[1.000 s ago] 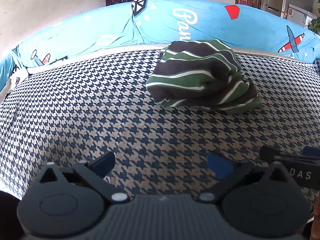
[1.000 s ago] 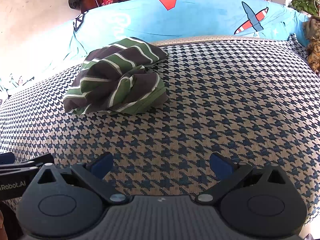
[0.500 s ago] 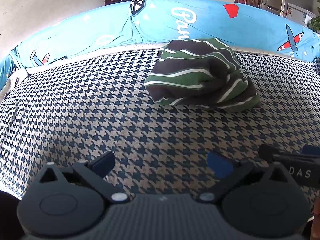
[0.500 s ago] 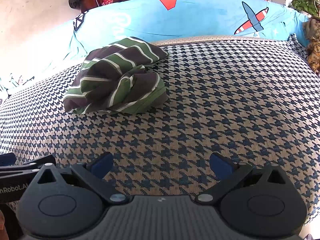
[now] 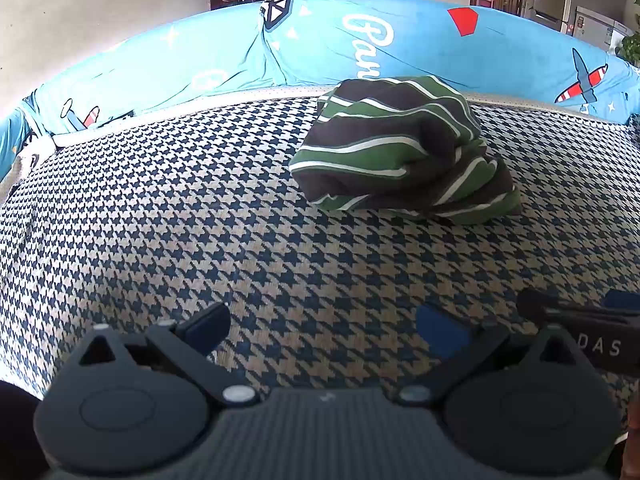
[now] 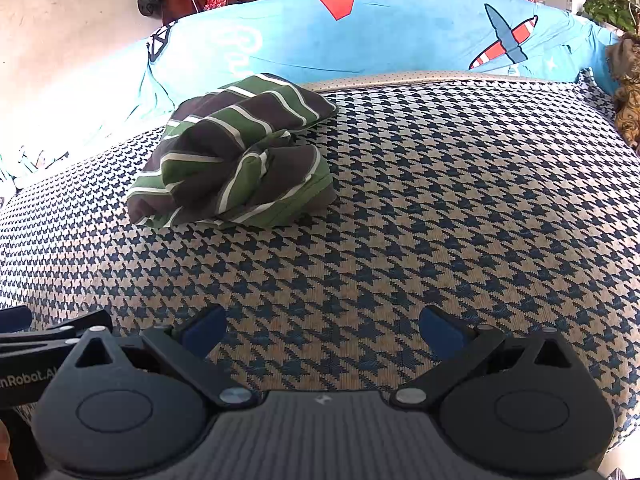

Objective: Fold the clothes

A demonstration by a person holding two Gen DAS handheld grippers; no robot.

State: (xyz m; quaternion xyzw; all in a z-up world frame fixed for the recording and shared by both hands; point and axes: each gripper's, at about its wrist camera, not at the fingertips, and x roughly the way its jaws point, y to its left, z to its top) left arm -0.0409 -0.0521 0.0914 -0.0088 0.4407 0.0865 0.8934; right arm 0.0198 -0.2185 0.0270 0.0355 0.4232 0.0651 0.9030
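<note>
The striped garment (image 5: 404, 156) (image 6: 236, 152), banded in green, dark brown and white, lies in a loose bundle on the houndstooth cover (image 5: 200, 208) (image 6: 460, 200), toward the far edge of that surface and just in front of the blue printed sheet (image 5: 320, 44) (image 6: 380, 36) that rises behind it. The bundle is crumpled, with folds overlapping and no edge laid flat. The left gripper (image 5: 322, 328) hangs above the near part of the cover, well apart from the garment; its jaws are spread wide and grasp nothing. The right gripper (image 6: 320, 326) hangs likewise over the near part of the cover, jaws released and empty, with the garment ahead and to its left. In the left wrist view the garment sits ahead and slightly to the right. Part of the other gripper's body enters each view at the lower outer edge. Neither gripper touches the garment.
</note>
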